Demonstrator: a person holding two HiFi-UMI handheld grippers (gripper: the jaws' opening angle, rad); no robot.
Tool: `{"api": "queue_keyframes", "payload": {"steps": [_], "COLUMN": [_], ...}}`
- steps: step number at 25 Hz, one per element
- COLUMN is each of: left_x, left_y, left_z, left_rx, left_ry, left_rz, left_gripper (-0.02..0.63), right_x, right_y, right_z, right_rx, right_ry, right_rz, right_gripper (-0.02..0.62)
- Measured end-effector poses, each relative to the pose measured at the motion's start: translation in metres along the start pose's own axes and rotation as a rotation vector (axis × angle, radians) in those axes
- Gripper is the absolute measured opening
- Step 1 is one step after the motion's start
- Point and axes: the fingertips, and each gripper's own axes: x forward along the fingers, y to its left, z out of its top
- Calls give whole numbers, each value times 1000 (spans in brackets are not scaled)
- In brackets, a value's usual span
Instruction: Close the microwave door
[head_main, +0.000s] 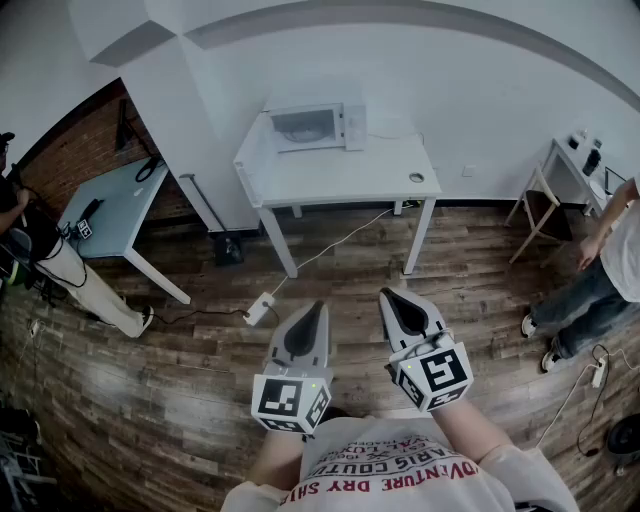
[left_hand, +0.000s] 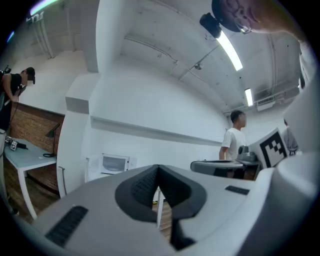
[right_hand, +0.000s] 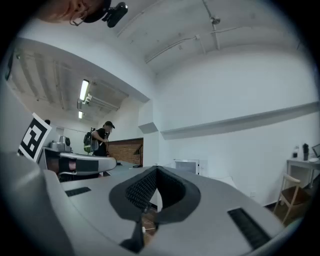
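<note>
The white microwave (head_main: 312, 127) stands at the back of a white table (head_main: 340, 178) against the far wall, well ahead of me. It shows small in the left gripper view (left_hand: 116, 163) and in the right gripper view (right_hand: 186, 165). A pale panel stands out at its left side and looks like the door swung open, but it is too small to be sure. My left gripper (head_main: 317, 306) (left_hand: 158, 169) and right gripper (head_main: 386, 294) (right_hand: 156, 169) are held side by side low over the wooden floor. Both are shut and hold nothing.
A power strip (head_main: 259, 308) and its cable lie on the floor before the table. A small round object (head_main: 417, 178) sits on the table's right end. A blue-grey table (head_main: 110, 205) and a person (head_main: 45, 260) are at the left. A chair (head_main: 538, 212) and another person (head_main: 605, 275) are at the right.
</note>
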Motion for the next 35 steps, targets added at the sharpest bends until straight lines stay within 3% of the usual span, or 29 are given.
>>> {"api": "queue_keyframes", "payload": {"steps": [9, 16, 22, 29, 35], "left_x": [2, 7, 22, 75, 160], "left_y": [-13, -21, -7, 19, 62], "left_z": [-5, -12, -28, -36, -33], "left_rx": [44, 60, 9, 60, 24], "left_ry": [18, 42, 71, 63, 67], "left_rz": [6, 3, 7, -12, -39], "left_gripper": [-6, -6, -6, -6, -6], "right_x": [-10, -11, 0, 49, 123], "right_y": [-5, -8, -18, -44, -93], "right_z": [-5, -12, -35, -43, -48], "right_rx": [4, 45, 62, 46, 65], "right_ry": [2, 9, 52, 60, 87], "right_rz": [-1, 53, 60, 57, 24], "right_gripper": [8, 8, 8, 8, 8]}}
